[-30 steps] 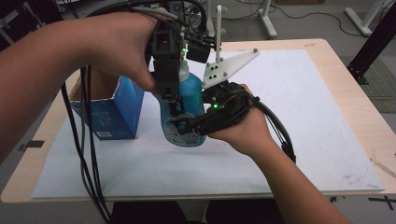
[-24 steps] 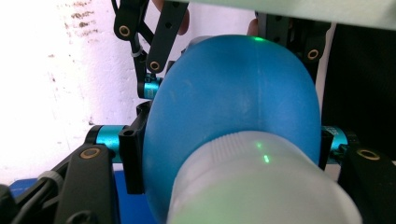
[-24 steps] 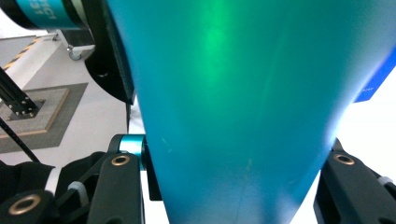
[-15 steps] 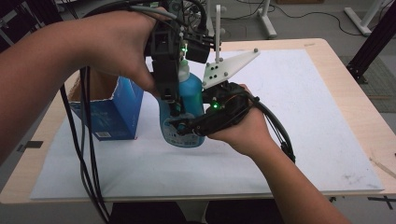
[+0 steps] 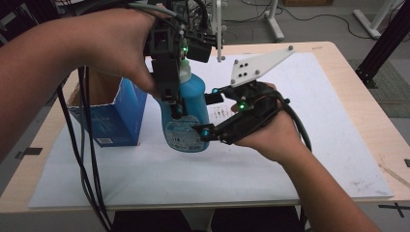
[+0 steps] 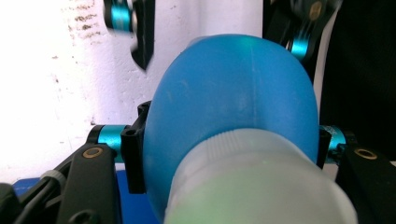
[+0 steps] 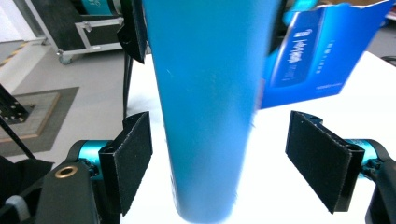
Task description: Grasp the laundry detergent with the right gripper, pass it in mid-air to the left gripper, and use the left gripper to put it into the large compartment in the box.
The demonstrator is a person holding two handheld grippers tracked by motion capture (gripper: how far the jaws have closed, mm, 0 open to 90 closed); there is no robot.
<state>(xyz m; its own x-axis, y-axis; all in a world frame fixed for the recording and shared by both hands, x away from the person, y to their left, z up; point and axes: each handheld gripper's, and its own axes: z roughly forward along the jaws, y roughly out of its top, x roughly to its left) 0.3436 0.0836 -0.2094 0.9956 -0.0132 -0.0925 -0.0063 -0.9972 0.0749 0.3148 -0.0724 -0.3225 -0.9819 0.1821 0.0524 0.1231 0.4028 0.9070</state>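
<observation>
A blue bottle [image 5: 193,113] with a pale cap [image 6: 252,186] stands upright on the white sheet [image 5: 290,169]. My left gripper [image 5: 176,108] comes down from above, shut on the bottle's upper body [image 6: 233,93], its pads pressing both sides. My right gripper [image 5: 209,112] reaches in from the right at the bottle's lower half. Its jaws have just been opening. In the right gripper view the bottle [image 7: 205,116] stands between the pads [image 7: 135,158], and neither pad touches it.
An open blue carton [image 5: 116,116] stands just left of the bottle. Black cables [image 5: 87,159] hang down at the left, past the table's front edge. The wooden table [image 5: 367,121] shows bare around the sheet. A wheeled black case [image 7: 88,28] sits on the floor beyond.
My right gripper's jaws have opened off the bottle, and that hand has drawn back a little to the right. The left gripper and the bottle have stayed put.
</observation>
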